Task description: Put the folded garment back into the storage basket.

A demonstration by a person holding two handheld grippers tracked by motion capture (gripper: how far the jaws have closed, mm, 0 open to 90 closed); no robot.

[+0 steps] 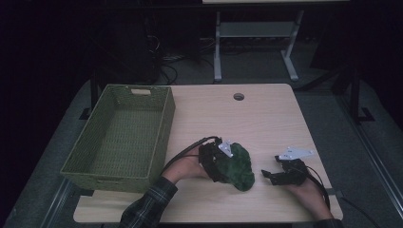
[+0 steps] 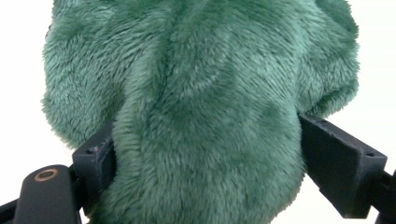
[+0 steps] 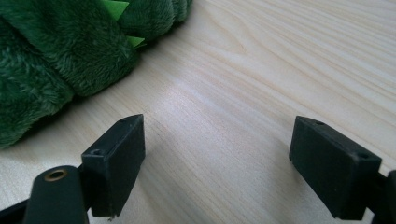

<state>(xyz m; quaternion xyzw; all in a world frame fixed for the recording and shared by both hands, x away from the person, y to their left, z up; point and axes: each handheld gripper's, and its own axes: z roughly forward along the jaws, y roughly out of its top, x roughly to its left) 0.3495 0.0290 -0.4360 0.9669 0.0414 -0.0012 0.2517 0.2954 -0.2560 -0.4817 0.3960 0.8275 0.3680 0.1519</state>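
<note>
The left claw (image 2: pixel 205 149) is closed on a green plush toy (image 2: pixel 201 93); in the left gripper view the fur bulges out between and over both jaws, so the hold looks soft rather than firm. In the high view that claw (image 1: pixel 219 161) sits low and centre with the toy (image 1: pixel 236 167) bunched against it, resting on or just above the worktop (image 1: pixel 266 118); which of the two cannot be told. To the lower right of the same view the right claw (image 1: pixel 267 175) lies near the toy but apart from it, and the right gripper view shows its jaws wide with nothing but bare wood between them, the toy (image 3: pixel 56 51) filling the upper left corner there. At the left of the high view stands a woven basket (image 1: pixel 160 137), empty, its near wall beside the left forearm. The likely risk is a slip: plush compresses, so the jaws may grip only fur, and the toy could sag or drop on a lift. A hanging part might also catch the basket rim if it is carried there too low. The count: one toy, one basket, two claws, one worktop.
</note>
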